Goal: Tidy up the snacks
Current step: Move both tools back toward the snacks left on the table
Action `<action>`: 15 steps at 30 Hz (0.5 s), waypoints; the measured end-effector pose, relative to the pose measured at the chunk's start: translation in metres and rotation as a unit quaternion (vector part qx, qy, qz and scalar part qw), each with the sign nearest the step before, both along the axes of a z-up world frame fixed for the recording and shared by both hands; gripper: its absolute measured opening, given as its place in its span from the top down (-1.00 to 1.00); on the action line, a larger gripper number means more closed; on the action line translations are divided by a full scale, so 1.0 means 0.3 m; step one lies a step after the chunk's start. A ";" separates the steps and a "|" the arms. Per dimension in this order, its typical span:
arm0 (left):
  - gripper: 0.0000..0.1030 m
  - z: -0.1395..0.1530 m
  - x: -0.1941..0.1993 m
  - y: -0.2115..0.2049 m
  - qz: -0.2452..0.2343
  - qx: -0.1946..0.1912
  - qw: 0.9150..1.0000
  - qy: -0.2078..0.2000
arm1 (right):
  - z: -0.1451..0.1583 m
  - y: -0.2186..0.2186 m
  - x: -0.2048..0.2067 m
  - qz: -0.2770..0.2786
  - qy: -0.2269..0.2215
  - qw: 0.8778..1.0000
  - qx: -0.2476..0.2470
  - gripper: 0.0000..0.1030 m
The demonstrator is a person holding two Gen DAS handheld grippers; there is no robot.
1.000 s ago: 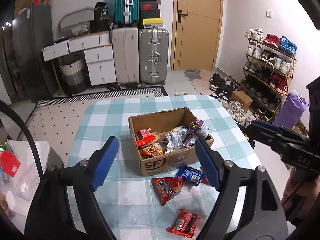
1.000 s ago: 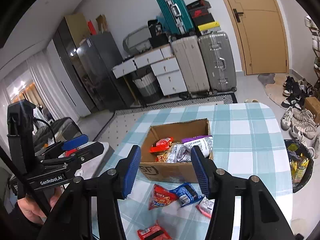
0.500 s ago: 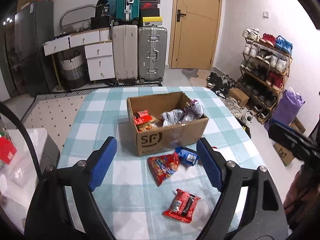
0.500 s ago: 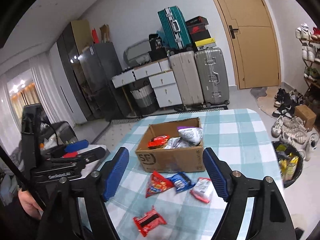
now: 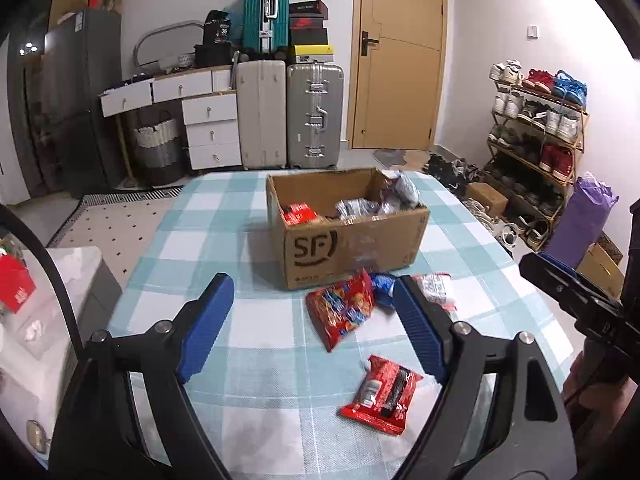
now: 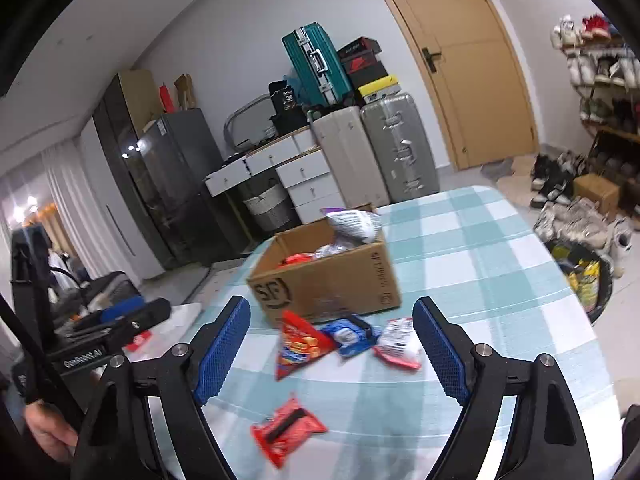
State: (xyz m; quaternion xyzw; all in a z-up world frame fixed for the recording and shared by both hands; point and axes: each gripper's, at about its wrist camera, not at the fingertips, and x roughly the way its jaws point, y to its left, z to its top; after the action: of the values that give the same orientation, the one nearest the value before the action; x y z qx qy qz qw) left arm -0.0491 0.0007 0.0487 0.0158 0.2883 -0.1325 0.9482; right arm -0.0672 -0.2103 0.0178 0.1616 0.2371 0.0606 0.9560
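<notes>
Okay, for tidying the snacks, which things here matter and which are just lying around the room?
For the job:
- cardboard box, partly filled
- red biscuit bag
- blue packet
- white and red packet
- red bar wrapper

Just lying about:
- suitcases
- shoe rack
- white drawers
- laundry basket

Your left gripper (image 5: 308, 326) and right gripper (image 6: 331, 350) are black frames with silver screws and textured blue pads (image 6: 222, 350); one body's white lettering is seemingly "GenRobot.AI".
</notes>
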 end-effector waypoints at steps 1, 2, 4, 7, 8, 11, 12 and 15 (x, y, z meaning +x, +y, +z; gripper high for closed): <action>-0.58 -0.015 0.002 -0.001 0.000 0.000 1.000 0.002 | -0.017 -0.002 -0.001 0.000 0.001 1.000 0.000 -0.66; -0.60 -0.046 0.002 -0.005 -0.001 0.001 1.000 0.005 | -0.033 -0.003 -0.001 0.001 0.003 1.000 0.000 -0.66; -0.60 -0.091 0.004 -0.014 -0.006 0.000 1.000 0.007 | -0.067 -0.008 0.004 0.002 0.013 1.000 -0.002 -0.75; -0.62 -0.155 0.010 -0.038 -0.014 0.011 1.000 0.006 | -0.098 -0.014 0.012 0.009 0.026 1.000 -0.003 -0.76; -0.62 -0.174 0.010 -0.042 -0.016 0.014 1.000 0.006 | -0.109 -0.015 0.014 0.009 0.030 1.000 -0.004 -0.76; -0.67 -0.234 0.006 -0.058 -0.023 0.018 1.000 0.013 | -0.134 -0.019 0.020 0.012 0.042 0.999 -0.006 -0.80; -0.68 -0.257 0.005 -0.063 -0.026 0.016 0.999 0.018 | -0.141 -0.023 0.022 0.011 0.045 0.999 -0.003 -0.80; -0.78 -0.310 0.002 -0.092 -0.039 0.024 0.999 0.025 | -0.159 -0.054 0.027 0.006 0.049 0.999 0.023 -0.80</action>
State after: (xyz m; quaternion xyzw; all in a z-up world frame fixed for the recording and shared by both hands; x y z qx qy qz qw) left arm -0.0483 -0.0268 -0.0444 0.0466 0.3145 -0.1625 0.9341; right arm -0.0590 -0.2265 -0.0300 0.1851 0.2830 0.0634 0.9390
